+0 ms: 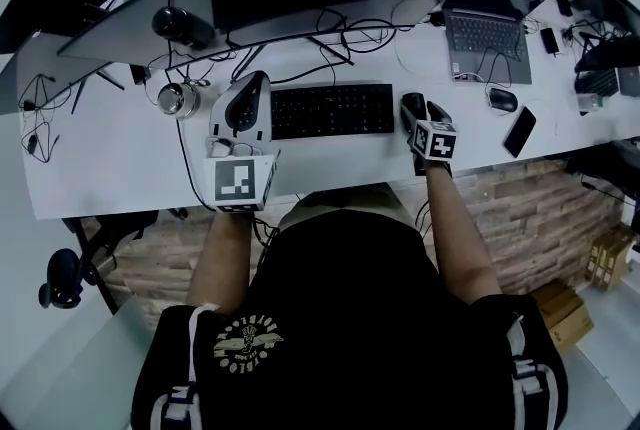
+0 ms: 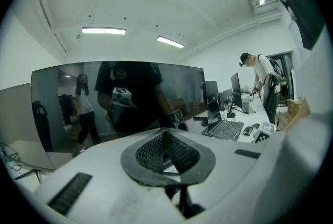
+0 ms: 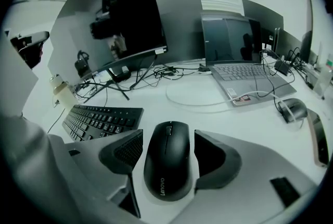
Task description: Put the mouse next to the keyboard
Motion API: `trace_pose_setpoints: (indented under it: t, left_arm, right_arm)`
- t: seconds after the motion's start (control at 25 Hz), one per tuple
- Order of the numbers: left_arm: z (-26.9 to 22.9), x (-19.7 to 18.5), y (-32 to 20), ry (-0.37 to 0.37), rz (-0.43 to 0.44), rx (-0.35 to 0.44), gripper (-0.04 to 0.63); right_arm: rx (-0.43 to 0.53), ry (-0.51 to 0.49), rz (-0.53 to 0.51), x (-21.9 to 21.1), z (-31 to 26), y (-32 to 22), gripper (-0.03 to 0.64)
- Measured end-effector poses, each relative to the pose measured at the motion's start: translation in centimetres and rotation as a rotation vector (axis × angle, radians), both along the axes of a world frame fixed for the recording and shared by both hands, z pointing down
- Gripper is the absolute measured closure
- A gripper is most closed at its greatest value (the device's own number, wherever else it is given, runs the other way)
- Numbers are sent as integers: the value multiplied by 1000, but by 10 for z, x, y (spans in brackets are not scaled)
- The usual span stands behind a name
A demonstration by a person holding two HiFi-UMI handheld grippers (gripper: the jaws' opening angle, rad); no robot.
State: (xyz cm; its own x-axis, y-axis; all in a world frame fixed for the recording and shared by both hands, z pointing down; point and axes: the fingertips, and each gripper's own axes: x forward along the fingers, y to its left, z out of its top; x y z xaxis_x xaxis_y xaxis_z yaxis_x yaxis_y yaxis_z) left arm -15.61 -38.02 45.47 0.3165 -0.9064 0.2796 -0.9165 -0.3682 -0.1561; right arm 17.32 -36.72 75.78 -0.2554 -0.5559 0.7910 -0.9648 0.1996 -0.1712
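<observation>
My right gripper (image 3: 167, 140) is down on the white tabletop (image 1: 110, 168), and its jaws are wide open. The black mouse (image 3: 167, 165) lies flat on the tabletop right between them. The pads do not squeeze it — a thin bit of white shows beside it. The front end of the mouse points away from me, toward the cables (image 3: 156, 71) at the back.

The mouse is just beside the black keyboard (image 1: 332, 110), at its right end. They are close but not touching, and a strip of white tabletop shows between them.

My left gripper (image 2: 165, 139) is at the other end of the keyboard, just beside its left end. Its jaws are closed tight, pad against pad, with nothing between them. It looks up at the big dark monitor (image 2: 62, 108), and I can see my own dark shape in the screen.

Farther to the right on the tabletop there is an open laptop (image 3: 237, 56). Near it are a second mouse (image 1: 503, 99) and a dark phone (image 1: 520, 130) — both well apart from my black mouse. A little round silver thing (image 1: 178, 99) sits to the left of my left gripper, and I cannot tell what it is. Far off to the right a person (image 2: 258, 69) stands bent over by more screens.
</observation>
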Motion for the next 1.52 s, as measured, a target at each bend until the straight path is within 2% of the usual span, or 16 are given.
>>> trace_pose_setpoints:
  t: [0.08, 0.24, 0.36, 0.56, 0.8, 0.88, 1.0, 1.24, 1.52]
  left_arm:
    - [-7, -2, 0, 0, 0, 14, 594]
    - [-25, -11, -2, 16, -10, 102, 594]
    - [-36, -19, 0, 21, -22, 119, 594]
    - [-59, -30, 6, 37, -43, 156, 594]
    - [-92, -42, 17, 53, -49, 200, 594]
    - [-105, -44, 22, 54, -48, 218, 594]
    - [-126, -48, 29, 59, -44, 252, 594]
    - [-163, -61, 43, 62, -57, 317, 594]
    - [-182, -75, 61, 65, -81, 349, 594]
  right_arm:
    - [36, -2, 0, 1, -15, -4, 307]
    - [145, -27, -19, -2, -59, -13, 306]
    - [248, -57, -43, -9, -100, -18, 314]
    - [462, -75, -117, -32, -179, -21, 400]
    - [724, -82, -181, -61, -283, -18, 561]
    - [789, -95, -190, -69, -315, -16, 588]
    - [869, -140, -193, -76, -358, -11, 614]
    - [992, -167, -222, -91, -434, 4, 615]
    - [1067, -178, -245, -102, -481, 20, 615]
